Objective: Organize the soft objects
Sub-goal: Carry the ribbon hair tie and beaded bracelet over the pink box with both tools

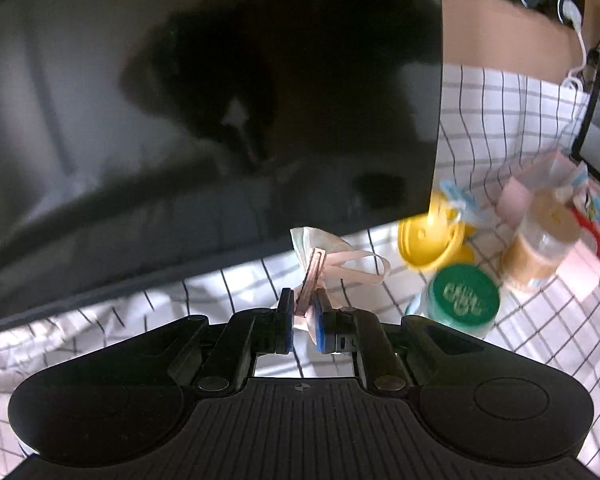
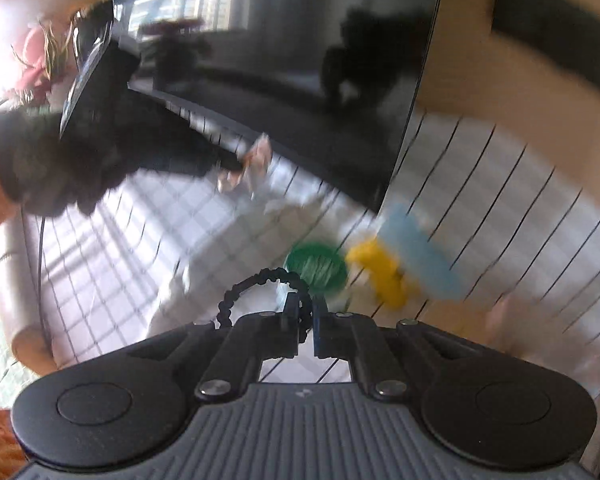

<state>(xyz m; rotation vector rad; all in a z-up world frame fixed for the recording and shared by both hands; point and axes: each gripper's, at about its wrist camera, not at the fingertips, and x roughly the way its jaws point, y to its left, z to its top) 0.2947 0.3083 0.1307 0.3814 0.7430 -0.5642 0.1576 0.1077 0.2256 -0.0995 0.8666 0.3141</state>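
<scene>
Our left tongs [image 1: 303,312] are clamped on a pink mask [image 1: 320,256], lifted just below the monitor's [image 1: 220,80] lower edge. Our right tongs [image 2: 306,320] pinch a black coil tie [image 2: 260,284] above the checked bench [image 2: 140,240]. Jars, green lid [image 1: 462,294] and yellow lid [image 1: 424,240], crowd the right; the cloth to the left lies open.

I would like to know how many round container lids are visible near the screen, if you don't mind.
2. The yellow lid sits just off the dark screen's lower corner; the green lid lies right in front of it. Others may be hidden behind the screen.
</scene>
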